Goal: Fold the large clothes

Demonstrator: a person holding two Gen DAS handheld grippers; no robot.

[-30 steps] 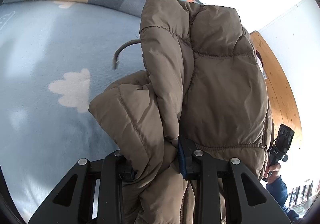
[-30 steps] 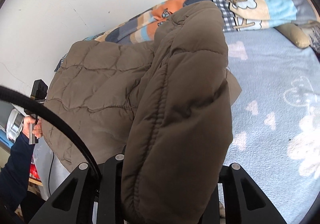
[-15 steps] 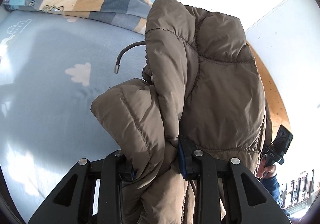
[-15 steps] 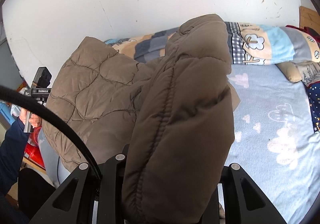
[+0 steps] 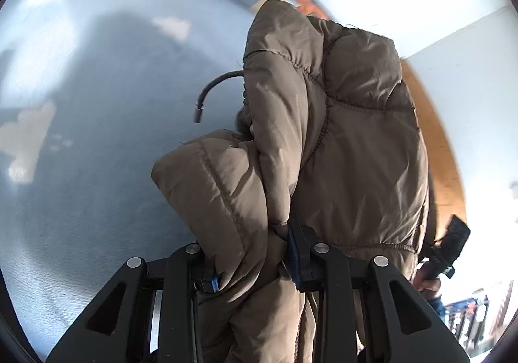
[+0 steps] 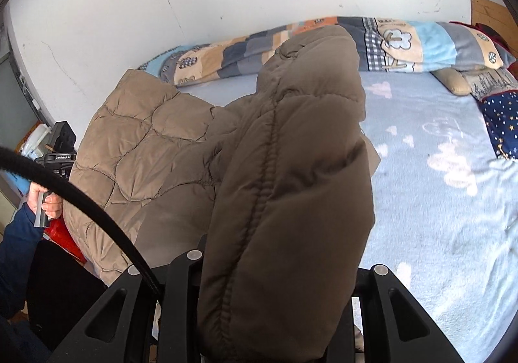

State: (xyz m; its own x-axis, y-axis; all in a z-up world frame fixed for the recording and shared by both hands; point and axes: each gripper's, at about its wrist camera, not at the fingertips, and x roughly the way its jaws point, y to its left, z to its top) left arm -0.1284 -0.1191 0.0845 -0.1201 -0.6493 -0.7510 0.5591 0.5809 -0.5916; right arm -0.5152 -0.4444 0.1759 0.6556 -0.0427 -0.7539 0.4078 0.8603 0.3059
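A brown quilted puffer jacket (image 5: 340,143) hangs in the air over a light blue bed. My left gripper (image 5: 252,262) is shut on a thick fold of its edge, and a grey drawcord (image 5: 210,91) dangles from it. My right gripper (image 6: 275,291) is shut on another thick fold of the jacket (image 6: 291,169), which hides its fingertips. The rest of the jacket stretches left toward the other gripper (image 6: 60,149), seen in the right wrist view held by a hand.
A light blue blanket with white cloud shapes (image 6: 437,185) covers the bed. A rolled patchwork quilt (image 6: 404,42) lies along the white wall. A navy star pillow (image 6: 501,123) sits at the right. A wooden footboard (image 5: 433,136) curves at the right in the left wrist view.
Both grippers have swung with the jacket still held. The left view now tilts down toward the blanket with motion blur. The right view has risen and shows more of the bed.
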